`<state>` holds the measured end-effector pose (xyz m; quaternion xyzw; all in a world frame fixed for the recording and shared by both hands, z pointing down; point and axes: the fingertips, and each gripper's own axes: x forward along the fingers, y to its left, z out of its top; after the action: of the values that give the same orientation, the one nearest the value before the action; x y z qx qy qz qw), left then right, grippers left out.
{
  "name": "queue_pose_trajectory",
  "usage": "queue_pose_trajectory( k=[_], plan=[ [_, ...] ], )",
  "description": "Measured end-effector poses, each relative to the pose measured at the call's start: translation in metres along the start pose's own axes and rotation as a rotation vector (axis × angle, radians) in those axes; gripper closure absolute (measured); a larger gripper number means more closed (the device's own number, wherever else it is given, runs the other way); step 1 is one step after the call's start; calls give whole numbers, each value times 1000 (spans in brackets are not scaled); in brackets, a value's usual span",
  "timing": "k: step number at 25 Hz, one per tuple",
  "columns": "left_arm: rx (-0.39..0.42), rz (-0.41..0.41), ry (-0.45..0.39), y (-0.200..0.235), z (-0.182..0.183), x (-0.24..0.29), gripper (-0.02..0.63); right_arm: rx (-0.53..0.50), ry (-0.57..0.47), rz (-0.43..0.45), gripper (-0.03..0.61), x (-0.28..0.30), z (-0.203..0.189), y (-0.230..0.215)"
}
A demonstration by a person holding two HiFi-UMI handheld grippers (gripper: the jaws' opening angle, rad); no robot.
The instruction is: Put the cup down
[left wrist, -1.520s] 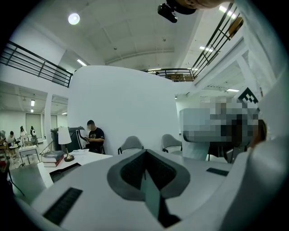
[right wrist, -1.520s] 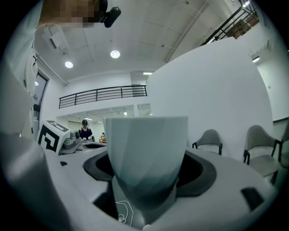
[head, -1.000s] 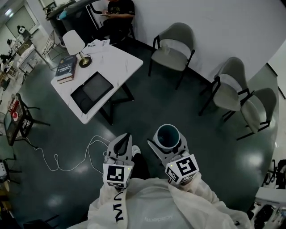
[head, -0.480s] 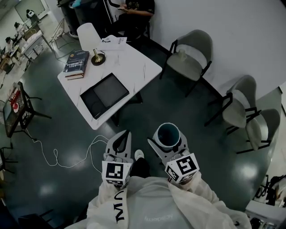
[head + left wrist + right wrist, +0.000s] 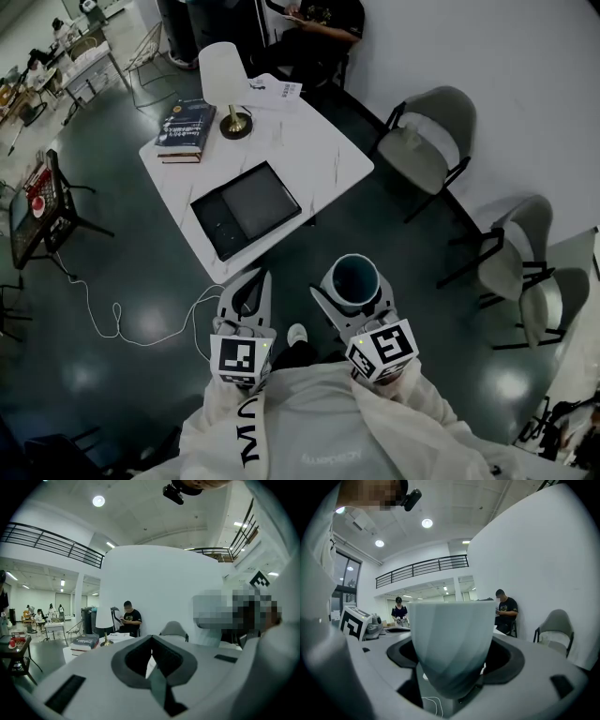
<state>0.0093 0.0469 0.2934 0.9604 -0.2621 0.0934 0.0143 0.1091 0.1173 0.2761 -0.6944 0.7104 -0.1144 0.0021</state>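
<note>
A pale cup (image 5: 353, 279) with a dark teal inside sits upright between the jaws of my right gripper (image 5: 352, 292), which is shut on it. In the right gripper view the cup (image 5: 452, 639) fills the middle, its lower body pinched between the two grey pads. To its left my left gripper (image 5: 251, 292) is shut and empty; in the left gripper view its jaws (image 5: 151, 641) meet at the tips. Both are held over the dark floor, just short of the near corner of a white table (image 5: 323, 155).
On the table stand a white lamp (image 5: 225, 80), stacked books (image 5: 185, 127), a black tray (image 5: 246, 208) and papers (image 5: 277, 91). A person (image 5: 323, 23) sits behind it. Grey chairs (image 5: 427, 150) (image 5: 516, 253) line the wall at right. A white cable (image 5: 131, 323) lies on the floor.
The table has shifted right and nearer in the head view as I moved toward it. Both grippers hold the same pose, with the cup still in the right one.
</note>
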Motion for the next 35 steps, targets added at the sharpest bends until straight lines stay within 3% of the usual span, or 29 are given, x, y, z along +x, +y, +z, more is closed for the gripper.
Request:
queue_pose_trajectory(
  k=[7, 21, 35],
  plan=[
    [-14, 75, 3, 37, -2, -6, 601, -18, 13, 73, 196, 34, 5, 20],
    [-13, 168, 20, 72, -8, -9, 601, -20, 39, 190, 196, 79, 1, 38],
    [-53, 307, 61, 135, -36, -1, 601, -57, 92, 338, 195, 164, -16, 65]
  ],
)
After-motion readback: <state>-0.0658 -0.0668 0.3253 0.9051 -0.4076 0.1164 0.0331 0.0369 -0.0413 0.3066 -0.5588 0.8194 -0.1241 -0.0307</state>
